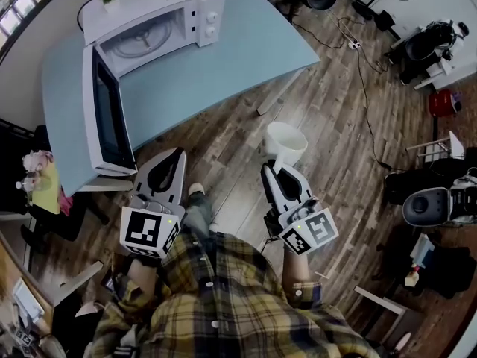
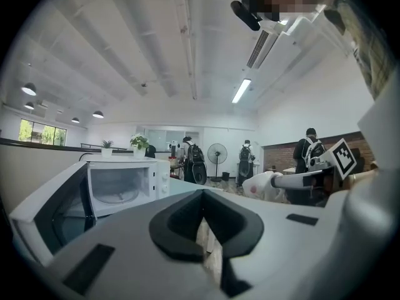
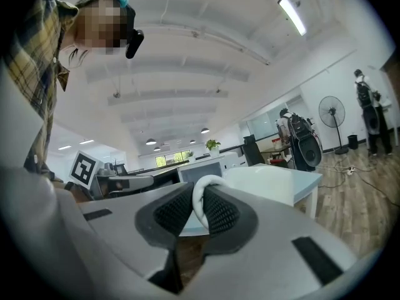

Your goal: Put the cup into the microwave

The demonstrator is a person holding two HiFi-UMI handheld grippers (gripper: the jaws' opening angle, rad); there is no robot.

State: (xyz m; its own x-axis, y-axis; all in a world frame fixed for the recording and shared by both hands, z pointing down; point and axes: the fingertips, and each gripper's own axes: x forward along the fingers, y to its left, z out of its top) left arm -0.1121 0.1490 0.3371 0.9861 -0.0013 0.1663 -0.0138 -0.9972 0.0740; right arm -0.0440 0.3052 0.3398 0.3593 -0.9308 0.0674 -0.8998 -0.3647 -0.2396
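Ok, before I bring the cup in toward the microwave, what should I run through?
1. Grip: right claw shut on the handle of the cup: ok.
2. The door of the microwave swung fully open: ok.
3. Cavity: turntable looks bare: ok.
4. Spare hand: left claw open, nothing in it: ok.
5. Cup at the opening: not ok; it hangs over the floor, short of the table.
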